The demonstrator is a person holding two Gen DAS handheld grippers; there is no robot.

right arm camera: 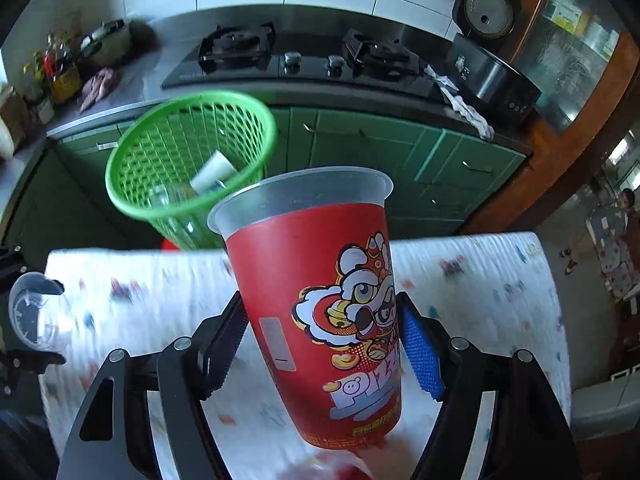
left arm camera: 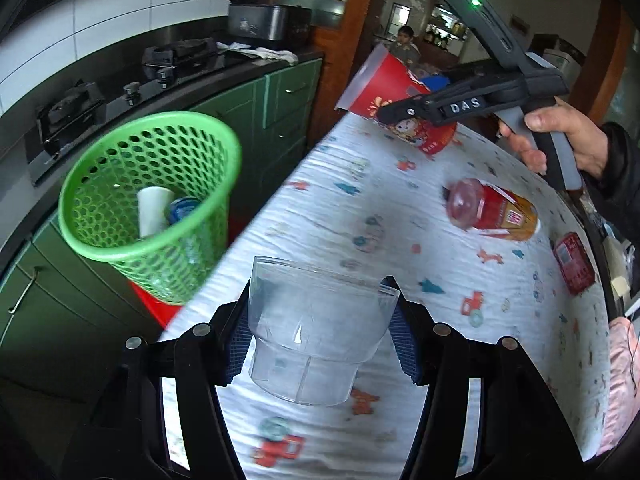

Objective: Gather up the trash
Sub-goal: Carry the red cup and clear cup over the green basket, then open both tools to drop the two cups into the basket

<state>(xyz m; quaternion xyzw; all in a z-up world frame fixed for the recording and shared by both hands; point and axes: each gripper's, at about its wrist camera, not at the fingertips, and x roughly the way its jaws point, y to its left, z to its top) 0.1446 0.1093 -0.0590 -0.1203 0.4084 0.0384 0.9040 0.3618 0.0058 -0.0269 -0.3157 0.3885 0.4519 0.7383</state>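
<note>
Seen from the left wrist: left gripper [left arm camera: 320,330] clamped on a clear cup [left arm camera: 316,332] near the green basket [left arm camera: 148,208], already holding a white cup [left arm camera: 152,210], bottle [left arm camera: 492,210] and red packet [left arm camera: 574,262] farther off, uncollected; from the right wrist: right gripper [right arm camera: 324,344] gripping a red cup [right arm camera: 324,312] just before that basket [right arm camera: 188,168].

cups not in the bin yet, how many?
2. Clear cup sits between the left gripper fingers; red cup in the right gripper. More may be out of frame.
</note>
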